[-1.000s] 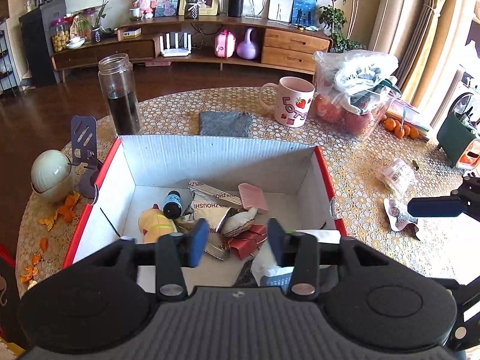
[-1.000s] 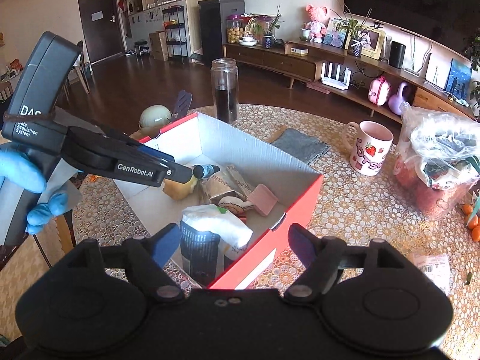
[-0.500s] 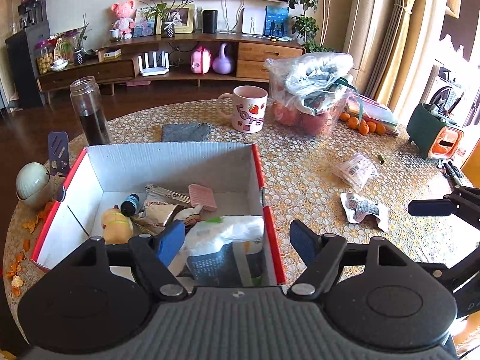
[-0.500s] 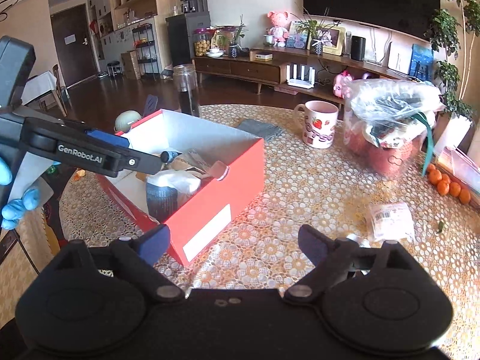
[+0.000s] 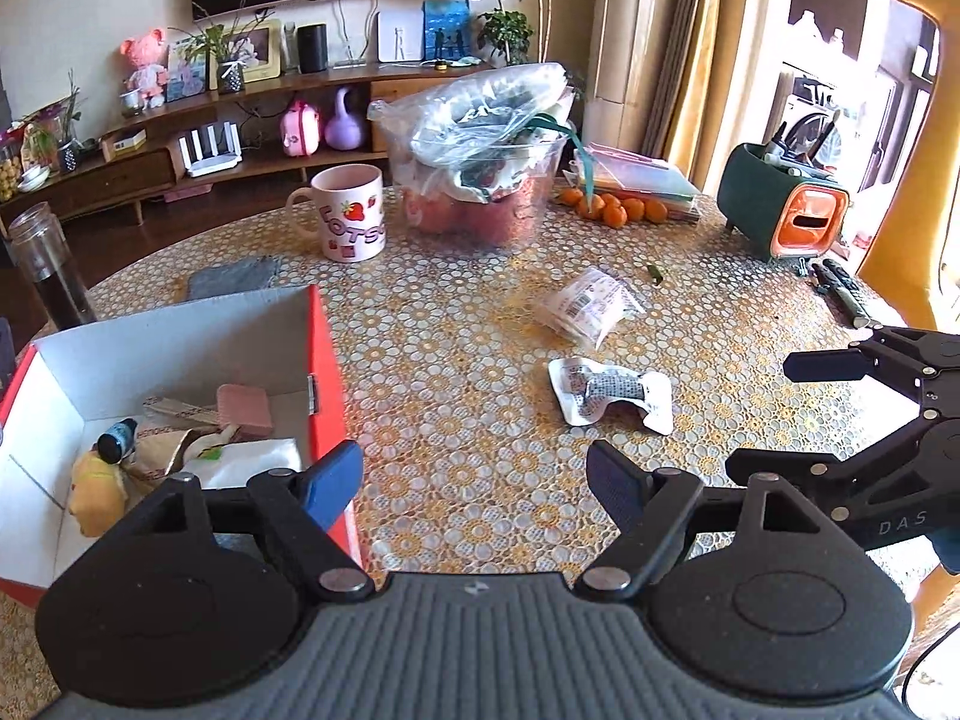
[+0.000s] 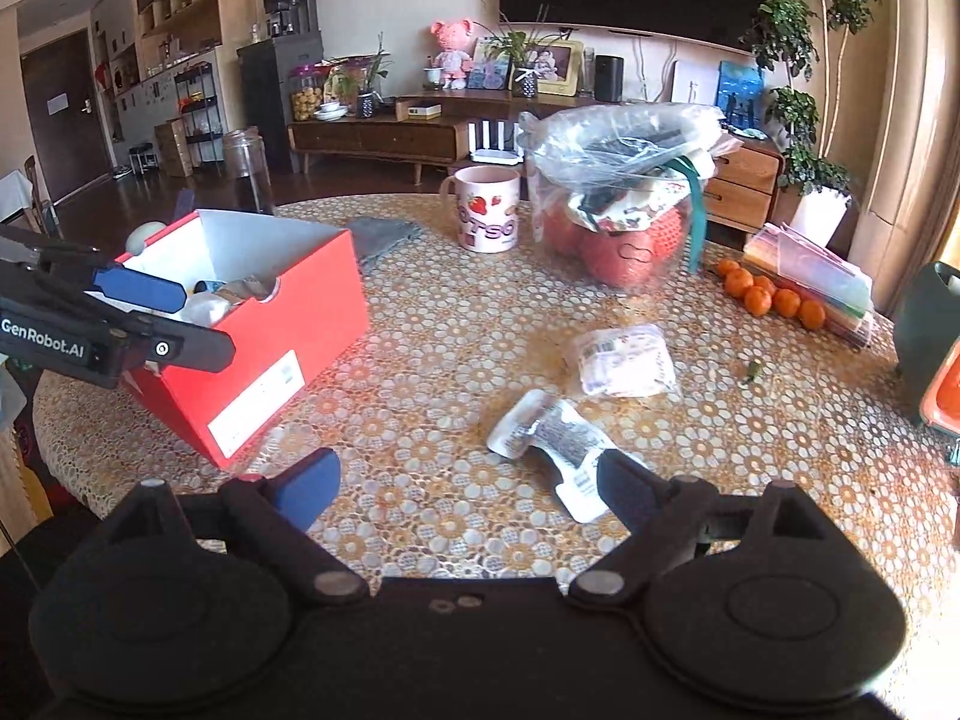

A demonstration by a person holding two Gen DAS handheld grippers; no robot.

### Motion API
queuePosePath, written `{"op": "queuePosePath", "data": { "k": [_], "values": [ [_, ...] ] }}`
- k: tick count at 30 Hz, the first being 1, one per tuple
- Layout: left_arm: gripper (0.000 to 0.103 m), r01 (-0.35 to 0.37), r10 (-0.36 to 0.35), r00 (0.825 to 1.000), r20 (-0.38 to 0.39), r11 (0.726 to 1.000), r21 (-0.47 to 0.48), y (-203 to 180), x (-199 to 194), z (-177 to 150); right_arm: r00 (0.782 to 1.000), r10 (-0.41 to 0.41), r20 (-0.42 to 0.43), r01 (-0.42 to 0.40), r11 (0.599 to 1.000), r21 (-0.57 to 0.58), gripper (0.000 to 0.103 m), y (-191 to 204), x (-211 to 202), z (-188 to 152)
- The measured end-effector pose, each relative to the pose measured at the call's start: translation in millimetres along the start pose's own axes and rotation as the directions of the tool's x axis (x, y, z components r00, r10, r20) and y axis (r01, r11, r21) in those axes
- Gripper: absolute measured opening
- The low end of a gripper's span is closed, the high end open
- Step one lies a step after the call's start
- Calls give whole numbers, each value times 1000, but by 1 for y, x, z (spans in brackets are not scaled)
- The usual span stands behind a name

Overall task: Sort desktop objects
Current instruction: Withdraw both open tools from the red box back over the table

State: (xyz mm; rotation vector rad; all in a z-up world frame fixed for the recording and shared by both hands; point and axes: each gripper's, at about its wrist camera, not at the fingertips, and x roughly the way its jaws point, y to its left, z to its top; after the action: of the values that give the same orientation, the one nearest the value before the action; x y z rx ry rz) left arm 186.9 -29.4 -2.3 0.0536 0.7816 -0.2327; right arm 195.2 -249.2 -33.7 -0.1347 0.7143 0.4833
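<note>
At nine o'clock on the desk (image 5: 456, 324), a red box (image 6: 258, 354) with white inside walls, holding a small dark bottle (image 5: 117, 439), a yellow toy (image 5: 96, 489), a pink comb-like piece (image 5: 245, 410) and white paper. Just right of it, the left gripper (image 5: 474, 483), jaws wide after just opening further, nothing between them, only lace-patterned cloth below. Past that at twelve o'clock, a strawberry mug (image 5: 351, 213) and a clear bag of red fruit (image 5: 483, 162). At one o'clock, a crumpled label packet (image 5: 585, 306); nearer, a torn white wrapper (image 6: 555, 432) flat on the desk, well apart from the box. At the right gripper (image 6: 465, 489), jaws wide too, just opened, empty, right fingertip overlapping the wrapper's near end in view; contact cannot be told. At two o'clock, small oranges (image 6: 768, 297) beside stacked folders, then a green holder (image 5: 780, 204).
</note>
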Motion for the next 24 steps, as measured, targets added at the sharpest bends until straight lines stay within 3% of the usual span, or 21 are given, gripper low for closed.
{"op": "queuePosePath", "data": {
  "k": [4,8,24],
  "values": [
    [86,28,-27,1000,-9,999,23,-17,19,9,999,-35,6,35,999,16,92,-18,4,-8],
    [103,33,-32,999,-19,999,37,-28,41,19,998,-64,6,64,998,7,92,-32,13,-16],
    [103,85,-71,994,-84,981,177,-54,137,70,996,-60,-61,56,997,-56,91,-55,73,-21]
  ]
}}
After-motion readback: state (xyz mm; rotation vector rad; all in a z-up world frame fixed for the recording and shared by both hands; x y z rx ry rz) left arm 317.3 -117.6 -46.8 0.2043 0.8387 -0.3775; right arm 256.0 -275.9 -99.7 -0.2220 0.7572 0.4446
